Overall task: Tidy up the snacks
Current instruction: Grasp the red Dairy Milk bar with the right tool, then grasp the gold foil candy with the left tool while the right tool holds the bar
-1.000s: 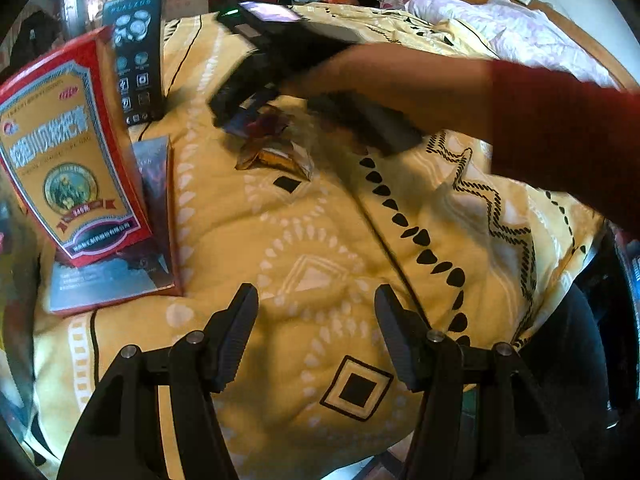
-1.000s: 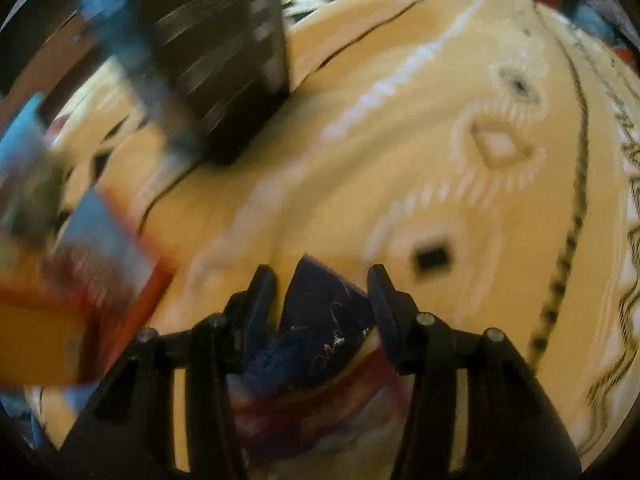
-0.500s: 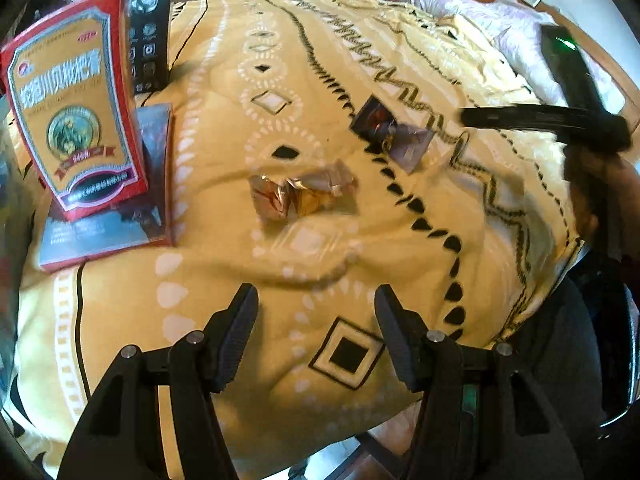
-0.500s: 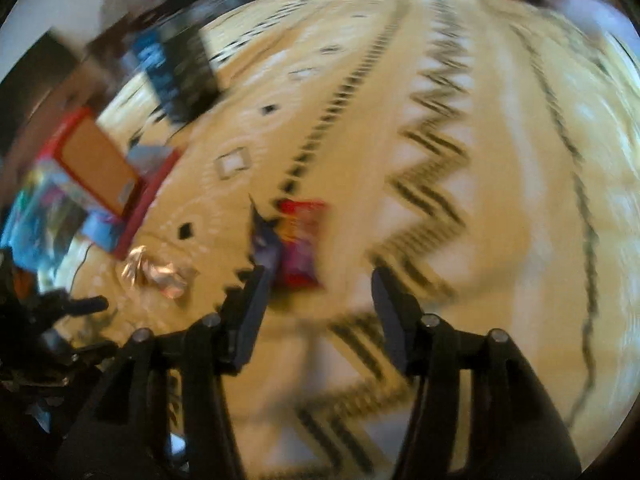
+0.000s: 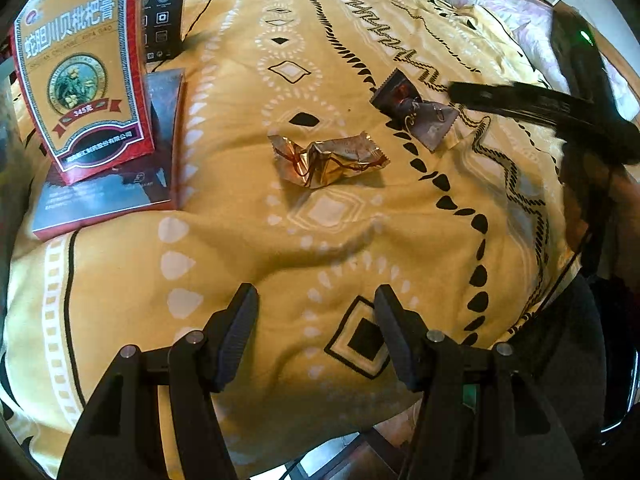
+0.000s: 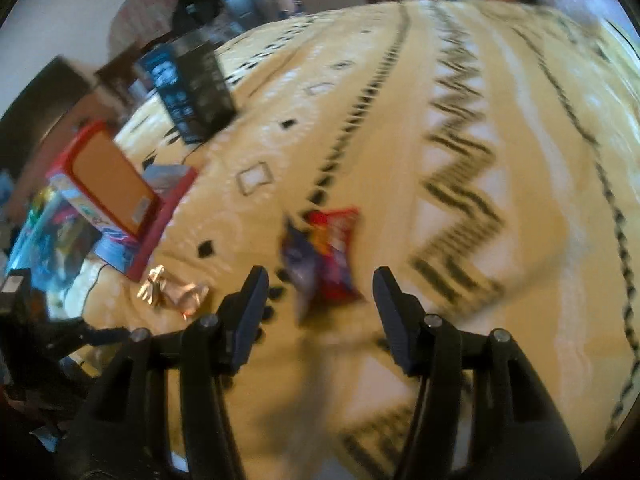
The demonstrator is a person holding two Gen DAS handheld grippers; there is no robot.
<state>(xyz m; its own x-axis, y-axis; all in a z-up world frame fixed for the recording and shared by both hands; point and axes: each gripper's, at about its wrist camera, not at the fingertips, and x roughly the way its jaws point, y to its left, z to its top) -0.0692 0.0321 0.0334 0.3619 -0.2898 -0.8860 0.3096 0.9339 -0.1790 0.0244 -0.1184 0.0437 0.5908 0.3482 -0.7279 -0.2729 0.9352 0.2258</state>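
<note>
A crumpled gold snack wrapper (image 5: 328, 156) lies mid-bedspread, ahead of my left gripper (image 5: 316, 304), which hangs open and empty above the cloth. To its right lies a dark purple and red snack packet (image 5: 416, 114); I cannot tell whether it is one packet or two. In the right wrist view the same packet (image 6: 328, 252) rests on the cloth just beyond my right gripper (image 6: 320, 276), whose jaws stand apart and grip nothing. The gold wrapper (image 6: 172, 292) lies to the left there. The right gripper's blurred fingers (image 5: 520, 104) reach in from the right edge.
A red and yellow box (image 5: 80, 68) stands on a flat red-edged box (image 5: 108, 192) at the left, with a black box (image 5: 164, 8) behind. The yellow patterned bedspread (image 5: 320, 240) drops off at the near edge. White bedding (image 5: 500, 4) is bunched at the far right.
The right gripper held the purple and red packet near the black box. It has let go, and the packet now lies right of the gold wrapper. The right gripper has drawn back to the right.
</note>
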